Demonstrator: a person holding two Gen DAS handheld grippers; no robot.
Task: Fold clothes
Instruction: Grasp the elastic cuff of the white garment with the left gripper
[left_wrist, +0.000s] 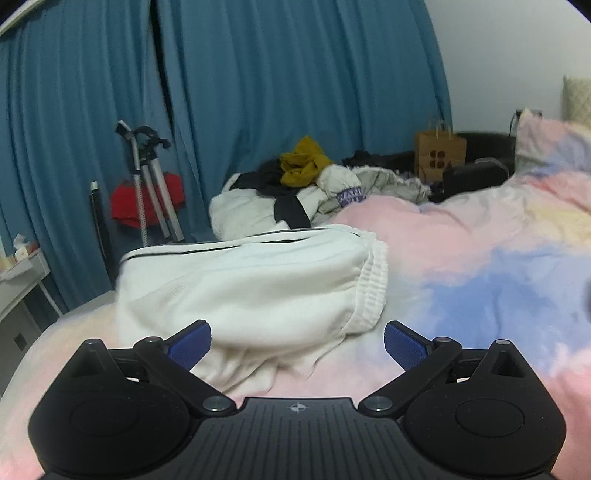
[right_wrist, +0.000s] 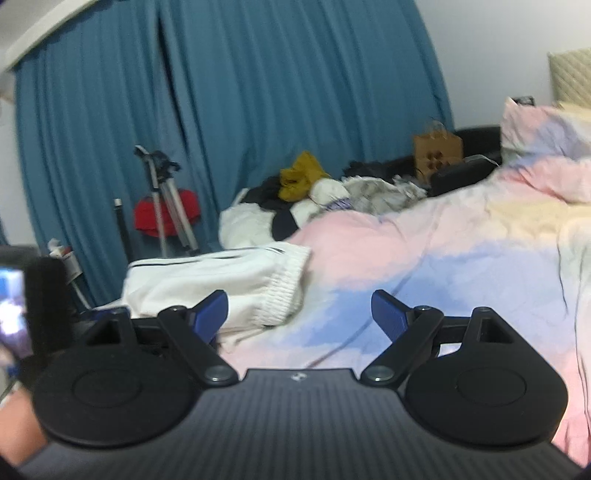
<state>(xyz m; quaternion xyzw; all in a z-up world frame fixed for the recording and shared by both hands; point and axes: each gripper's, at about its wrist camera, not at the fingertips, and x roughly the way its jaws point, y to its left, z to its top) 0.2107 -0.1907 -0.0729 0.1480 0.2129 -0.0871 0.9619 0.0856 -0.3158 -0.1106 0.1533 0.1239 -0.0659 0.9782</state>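
Two grippers are in view, one per camera, and both stand spread wide with nothing between their blue pads. The left gripper (left_wrist: 297, 343) hovers low over the bed, its jaws straddling the near edge of one folded white garment (left_wrist: 255, 288) that lies on the pastel duvet (left_wrist: 480, 266); the garment has a ribbed cuff or hem on its right end and a thin dark stripe along its top edge. The right gripper (right_wrist: 299, 314) is released as well, held over bare duvet just right of the same white garment (right_wrist: 218, 288), its left pad in front of the ribbed end; whether it touches the cloth cannot be told. Farther back on the bed sits one heap of unfolded clothes (left_wrist: 317, 188), among which one mustard-yellow piece (left_wrist: 303, 162) lies on top, with white, black and grey items under and beside it; their exact number cannot be counted. Behind the heap stands one brown paper bag (left_wrist: 439, 151). One pillow (left_wrist: 554, 144) in the same pastel print rests at the right. By the blue curtains (left_wrist: 258, 92) stands one tripod (left_wrist: 151, 184) with one red object (left_wrist: 147, 201) behind it
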